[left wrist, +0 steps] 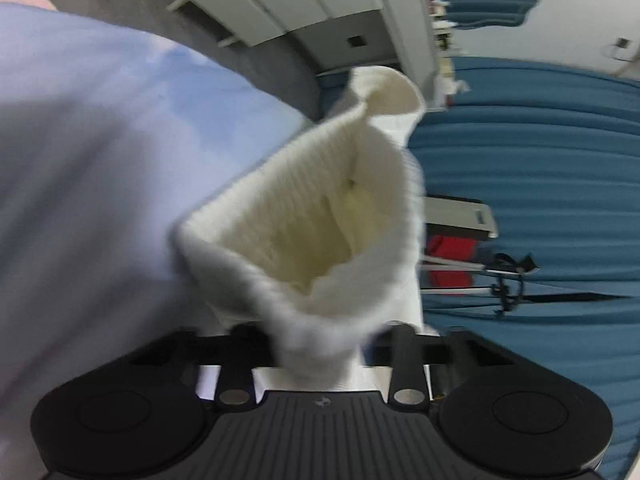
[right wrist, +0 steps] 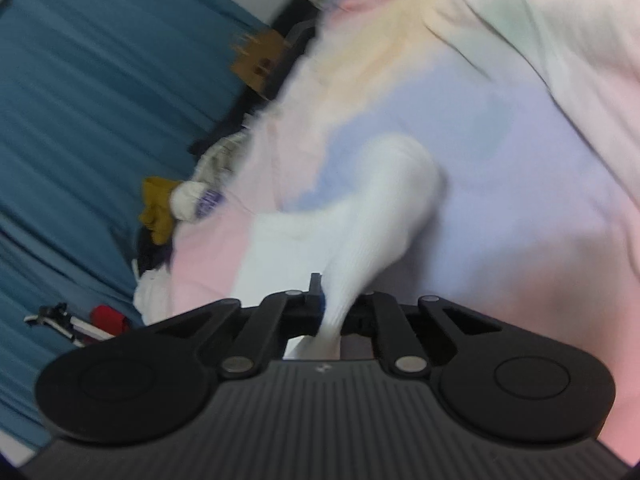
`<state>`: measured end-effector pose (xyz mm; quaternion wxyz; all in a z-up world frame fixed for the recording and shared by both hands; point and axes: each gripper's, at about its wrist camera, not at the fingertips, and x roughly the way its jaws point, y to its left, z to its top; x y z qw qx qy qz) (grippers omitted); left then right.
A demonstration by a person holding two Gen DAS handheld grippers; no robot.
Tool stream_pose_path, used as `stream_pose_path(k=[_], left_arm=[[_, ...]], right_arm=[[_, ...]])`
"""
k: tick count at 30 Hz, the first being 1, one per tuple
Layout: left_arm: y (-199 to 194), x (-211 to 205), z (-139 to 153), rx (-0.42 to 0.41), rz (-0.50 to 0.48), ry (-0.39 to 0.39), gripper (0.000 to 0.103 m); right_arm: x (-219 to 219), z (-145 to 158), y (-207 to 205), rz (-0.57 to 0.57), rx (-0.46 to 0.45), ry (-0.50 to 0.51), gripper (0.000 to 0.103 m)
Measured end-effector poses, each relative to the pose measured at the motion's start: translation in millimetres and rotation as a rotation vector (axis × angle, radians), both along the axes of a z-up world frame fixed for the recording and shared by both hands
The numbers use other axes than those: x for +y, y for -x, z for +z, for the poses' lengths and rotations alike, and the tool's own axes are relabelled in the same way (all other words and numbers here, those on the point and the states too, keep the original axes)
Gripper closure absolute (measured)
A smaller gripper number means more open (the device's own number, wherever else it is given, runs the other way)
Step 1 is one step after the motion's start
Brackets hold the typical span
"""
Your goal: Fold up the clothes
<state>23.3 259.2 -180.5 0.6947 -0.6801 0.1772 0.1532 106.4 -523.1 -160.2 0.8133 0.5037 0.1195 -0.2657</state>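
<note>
Nearest the lens in the left wrist view is the left claw [left wrist: 320,344], its black linkage drawn in and closed on the cuff end of a white ribbed sock [left wrist: 316,216]. The sock's mouth gapes open toward the camera, showing the cream inside, and its far end curls up in the air. In the right wrist view the right claw [right wrist: 332,312] is likewise pinched narrow on white ribbed fabric [right wrist: 384,200] that rises from between the fingers; motion blur makes it hard to say whether this is the other end of the same sock or its mate, though the same sock seems likelier.

The sock is held aloft in front of the person, not resting on any surface. Behind it is the person's pastel tie-dye sweatshirt [right wrist: 500,140]. Farther off a blue curtain [left wrist: 540,160] hangs, with a heap of other clothes [right wrist: 188,200] and a cardboard box [right wrist: 256,64] beyond.

The step in hand looks like stretching the sock between the two claws before folding. The next move likely calls for pulling it taut and flat, then bringing one end over to meet the other without letting the open cuff twist.
</note>
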Motion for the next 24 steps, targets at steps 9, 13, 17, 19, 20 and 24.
stream_pose_path(k=[9, 13, 17, 19, 20, 24], left_arm=[[32, 27, 89, -0.026, -0.143, -0.136, 0.093], [59, 46, 112, -0.011, -0.228, -0.2, 0.094], [82, 58, 107, 0.078, -0.32, -0.25, 0.094], [88, 63, 89, 0.158, -0.358, -0.253, 0.094], [90, 66, 78, 0.199, -0.372, -0.248, 0.094], [87, 85, 48, 0.271, -0.399, -0.175, 0.094]], right_arm=[[-17, 22, 9, 0.038, -0.07, 0.074, 0.096], [-13, 45, 13, 0.078, -0.147, 0.187, 0.096], [-15, 49, 25, 0.071, 0.041, 0.238, 0.096], [-19, 31, 27, 0.078, 0.226, 0.177, 0.095], [-24, 15, 31, 0.086, 0.299, 0.112, 0.095], [-39, -21, 32, 0.147, 0.375, 0.014, 0.095]])
